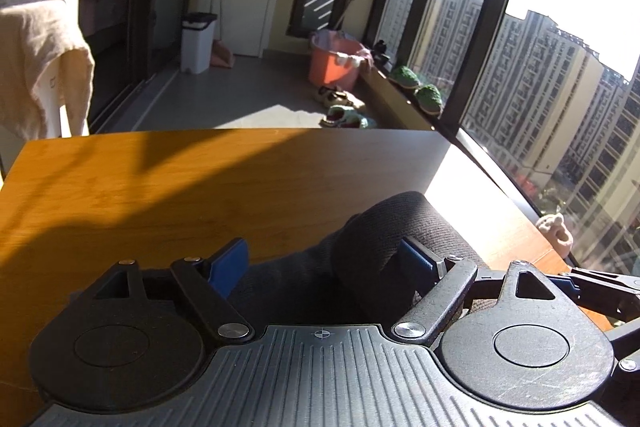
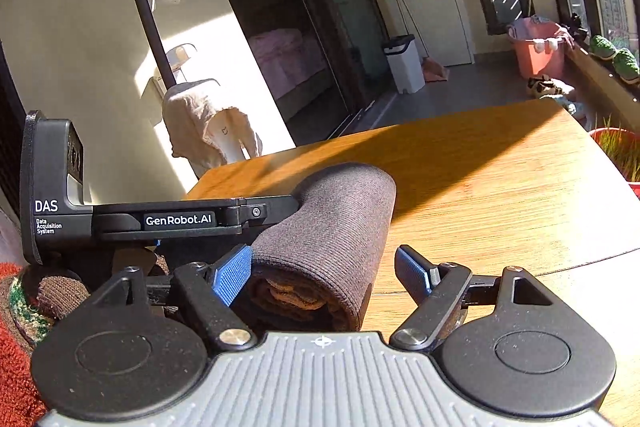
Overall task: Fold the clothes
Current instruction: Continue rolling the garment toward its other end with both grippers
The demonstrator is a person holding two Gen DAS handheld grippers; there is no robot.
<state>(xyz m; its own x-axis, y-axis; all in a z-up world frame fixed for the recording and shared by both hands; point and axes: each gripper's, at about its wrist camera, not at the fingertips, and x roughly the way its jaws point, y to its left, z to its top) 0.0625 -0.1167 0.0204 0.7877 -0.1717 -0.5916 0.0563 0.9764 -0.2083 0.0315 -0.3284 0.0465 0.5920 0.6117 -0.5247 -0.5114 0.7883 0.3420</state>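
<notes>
Only the right wrist view shows the rolled dark-brown ribbed knit garment [image 2: 332,239] end-on, its layers coiled, lying on the glossy wooden table [image 2: 500,187]. The left gripper [image 1: 326,261] and the right gripper [image 2: 324,267] both have jaws spread, blue ridged pads [image 2: 232,273] flanking it.

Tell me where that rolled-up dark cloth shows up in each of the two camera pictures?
Left wrist view: the rolled dark cloth sits low and right of centre, between the left gripper fingers.
Right wrist view: it lies low and centre, beside the right gripper left finger.
Shared landmark: the orange bucket by the window, far beyond the wooden table.
</notes>
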